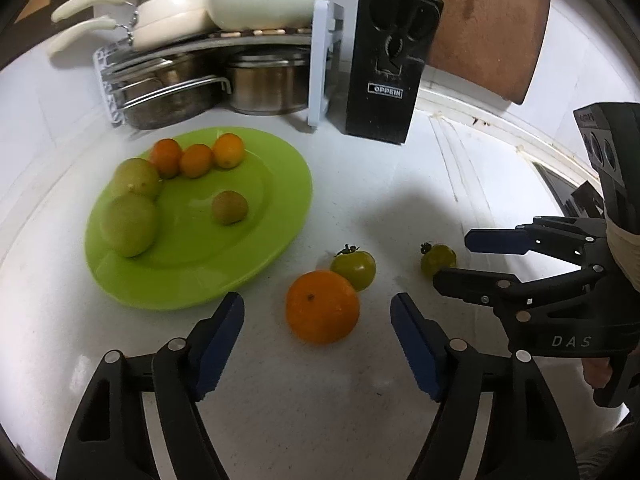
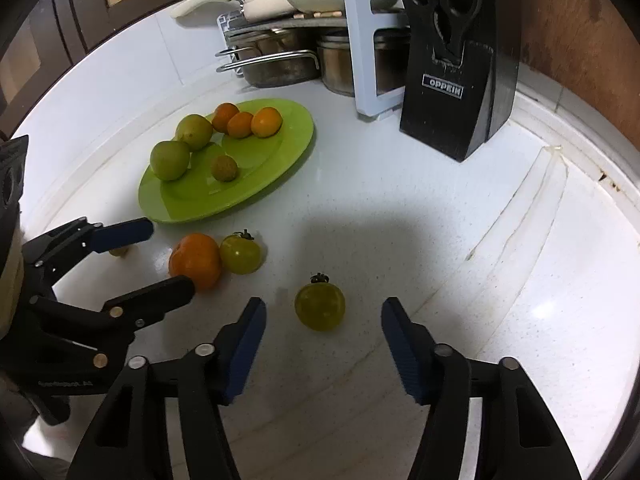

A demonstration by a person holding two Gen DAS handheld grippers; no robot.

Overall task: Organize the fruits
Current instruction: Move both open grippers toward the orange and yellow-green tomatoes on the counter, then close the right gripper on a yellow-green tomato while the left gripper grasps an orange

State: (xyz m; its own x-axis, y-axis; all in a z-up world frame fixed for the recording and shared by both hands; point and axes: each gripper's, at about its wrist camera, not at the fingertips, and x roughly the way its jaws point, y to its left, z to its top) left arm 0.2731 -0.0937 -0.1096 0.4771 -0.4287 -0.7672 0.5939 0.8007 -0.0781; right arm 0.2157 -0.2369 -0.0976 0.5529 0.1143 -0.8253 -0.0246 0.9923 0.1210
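Fruit on a white counter: left gripper open, an orange just ahead between its fingers, untouched. Right gripper open around a green tomato, possibly not touching. Green plate of fruit farther ahead-left

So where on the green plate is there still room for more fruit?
The plate's right half and near rim are bare, beside the lone small brown fruit. Its far-left edge is crowded: three small oranges and two green fruits.
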